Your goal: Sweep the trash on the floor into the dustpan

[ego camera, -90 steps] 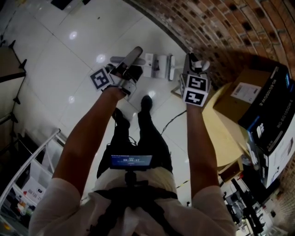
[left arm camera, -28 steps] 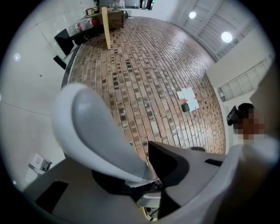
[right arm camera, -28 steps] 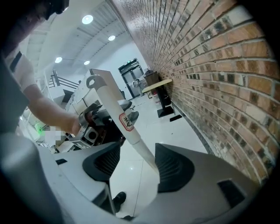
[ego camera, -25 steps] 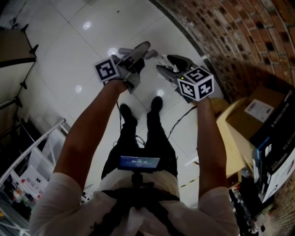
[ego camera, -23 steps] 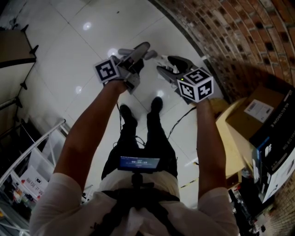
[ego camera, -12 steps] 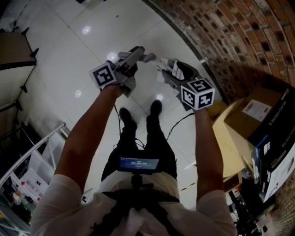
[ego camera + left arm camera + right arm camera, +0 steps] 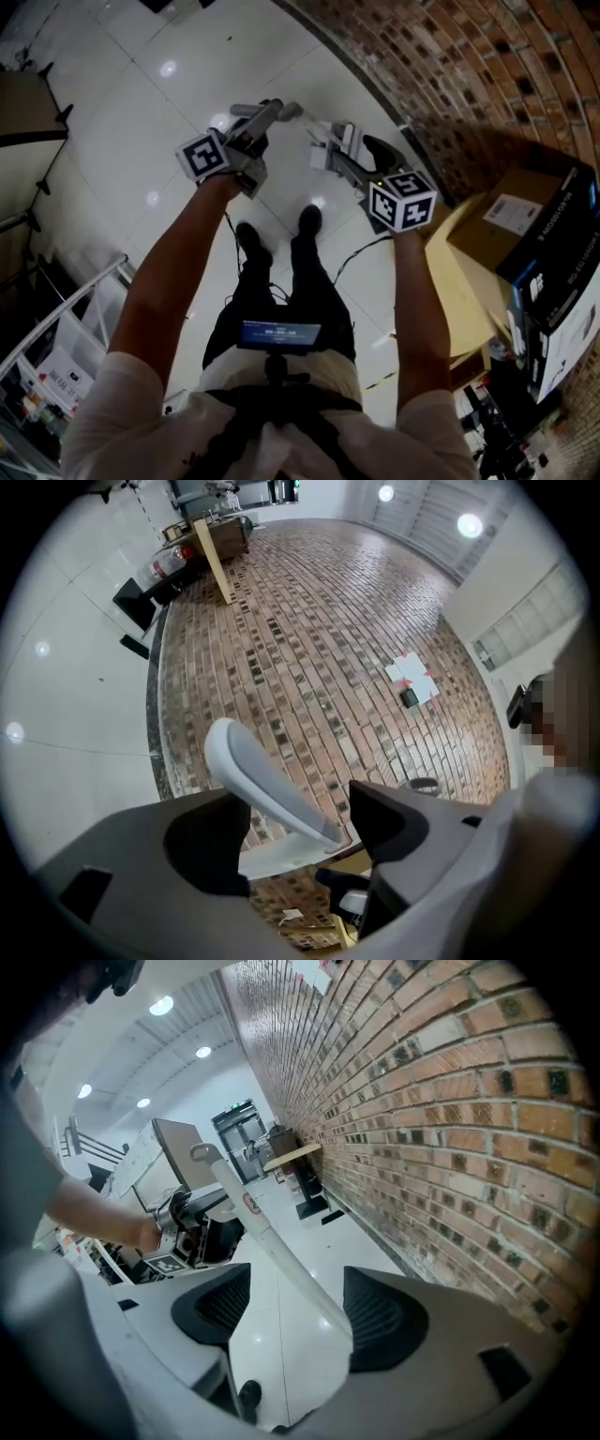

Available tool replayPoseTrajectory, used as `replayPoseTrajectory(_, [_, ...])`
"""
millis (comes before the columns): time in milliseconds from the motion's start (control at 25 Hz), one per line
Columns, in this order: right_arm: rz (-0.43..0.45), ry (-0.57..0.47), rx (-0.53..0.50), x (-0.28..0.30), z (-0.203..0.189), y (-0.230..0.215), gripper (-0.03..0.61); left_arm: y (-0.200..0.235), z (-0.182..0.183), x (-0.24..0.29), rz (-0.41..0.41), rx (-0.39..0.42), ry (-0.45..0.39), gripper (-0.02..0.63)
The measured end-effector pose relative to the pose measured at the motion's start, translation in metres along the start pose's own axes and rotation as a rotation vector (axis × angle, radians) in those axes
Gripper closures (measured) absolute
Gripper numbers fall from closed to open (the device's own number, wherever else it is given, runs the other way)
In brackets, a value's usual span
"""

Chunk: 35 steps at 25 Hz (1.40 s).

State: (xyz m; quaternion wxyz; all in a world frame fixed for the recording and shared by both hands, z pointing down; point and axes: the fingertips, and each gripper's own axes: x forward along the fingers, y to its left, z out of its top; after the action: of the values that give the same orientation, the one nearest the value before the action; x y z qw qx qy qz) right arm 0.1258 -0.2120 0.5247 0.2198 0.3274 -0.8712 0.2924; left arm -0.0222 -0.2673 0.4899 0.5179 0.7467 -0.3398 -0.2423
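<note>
My left gripper (image 7: 266,118) (image 7: 292,808) points level at the brick wall. A light grey flattened handle (image 7: 251,769) (image 7: 292,111) runs slantwise between its jaws, which have just been opening and stand apart from it. My right gripper (image 7: 339,156) (image 7: 295,1283) points down along the wall. A long white pole (image 7: 247,1206) with a loop at its top and a red label rises between its jaws. Those jaws have also just been opening and do not squeeze it. No trash or dustpan pan shows clearly.
The brick wall (image 7: 450,66) runs along the right. A cardboard box (image 7: 506,199), a black-and-white box (image 7: 561,272) and a round wooden table (image 7: 457,286) stand at the right. The person's feet (image 7: 249,240) and a cable (image 7: 367,247) are on the white tiles. A wire rack (image 7: 66,323) stands at the left.
Both pairs of jaws have spread wider around their handles. In the head view the right gripper's cube has slid lower and toward the wall; the left gripper has barely shifted.
</note>
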Motion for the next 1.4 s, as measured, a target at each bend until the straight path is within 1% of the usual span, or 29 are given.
replayPoseTrajectory(160, [-0.014, 0.001, 0.016, -0.008, -0.009, 0.002, 0.275, 0.005, -0.003, -0.004, 0.04, 0.0, -0.004, 0.261])
replayPoseTrajectory(320, [-0.02, 0.006, 0.025, -0.015, -0.016, 0.003, 0.275, 0.006, -0.004, -0.005, 0.047, 0.001, -0.006, 0.245])
replayPoseTrajectory(440, [-0.028, 0.0, 0.025, -0.021, -0.019, 0.001, 0.275, 0.006, -0.007, -0.009, 0.049, -0.023, -0.016, 0.237])
replayPoseTrajectory(640, [-0.035, -0.009, 0.057, -0.031, -0.023, -0.001, 0.27, 0.007, -0.013, -0.027, 0.081, -0.016, -0.025, 0.235])
replayPoseTrajectory(840, [-0.019, -0.023, 0.091, -0.039, -0.026, 0.004, 0.27, 0.005, -0.022, -0.062, 0.123, -0.05, -0.077, 0.235])
replayPoseTrajectory(960, [-0.017, -0.026, 0.106, -0.045, -0.029, 0.006, 0.27, -0.001, -0.028, -0.091, 0.144, -0.068, -0.137, 0.235])
replayPoseTrajectory(1040, [-0.015, -0.035, 0.114, -0.051, -0.03, 0.01, 0.27, -0.011, -0.033, -0.11, 0.138, -0.074, -0.188, 0.236])
replayPoseTrajectory(1120, [-0.005, -0.039, 0.112, -0.058, -0.03, 0.016, 0.27, -0.025, -0.042, -0.126, 0.127, -0.069, -0.219, 0.236])
replayPoseTrajectory(1240, [0.031, -0.025, 0.082, -0.068, -0.035, 0.03, 0.272, -0.053, -0.067, -0.142, 0.096, -0.045, -0.204, 0.236])
replayPoseTrajectory(1280, [0.045, -0.024, 0.069, -0.071, -0.035, 0.035, 0.291, -0.063, -0.075, -0.145, 0.079, -0.033, -0.188, 0.236])
replayPoseTrajectory(1360, [0.064, -0.029, 0.04, -0.076, -0.033, 0.043, 0.352, -0.084, -0.085, -0.149, 0.038, -0.006, -0.162, 0.245])
replayPoseTrajectory(1400, [0.074, -0.033, 0.026, -0.078, -0.031, 0.047, 0.384, -0.093, -0.088, -0.15, 0.018, 0.004, -0.153, 0.261])
